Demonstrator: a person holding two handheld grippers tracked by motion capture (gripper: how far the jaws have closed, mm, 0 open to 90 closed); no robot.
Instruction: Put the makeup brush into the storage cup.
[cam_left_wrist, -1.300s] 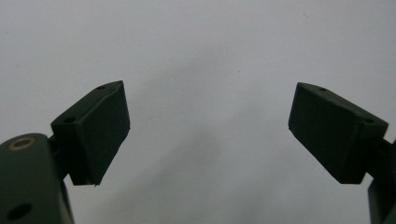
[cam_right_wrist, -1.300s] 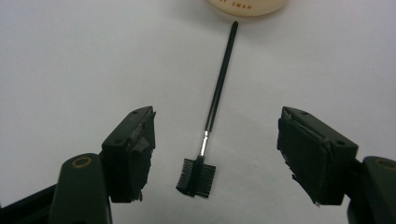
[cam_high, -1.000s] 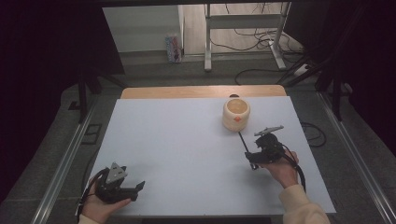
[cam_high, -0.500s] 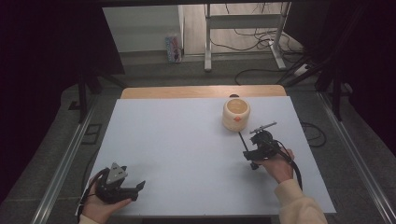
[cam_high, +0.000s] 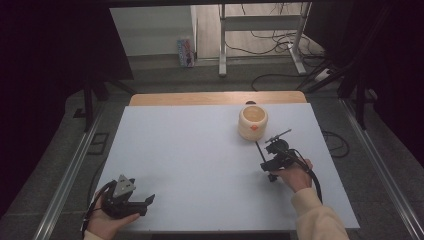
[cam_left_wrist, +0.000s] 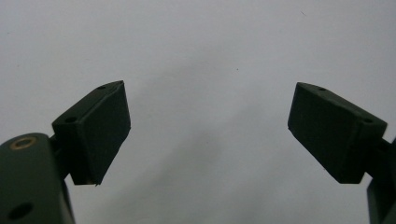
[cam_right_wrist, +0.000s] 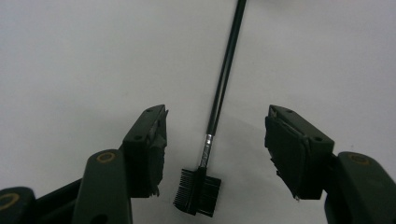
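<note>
My right gripper (cam_right_wrist: 215, 154) stood with its jaws wide apart, straddling a slim black brush with a comb-and-bristle head (cam_right_wrist: 211, 135) that lay flat on the white table (cam_high: 190, 150), touching neither jaw. Its long handle ran away toward a squat cream-coloured cup (cam_high: 252, 121) nearby. My left gripper (cam_left_wrist: 208, 133) rested near the table's front-left corner, gaping wide over bare surface.
</note>
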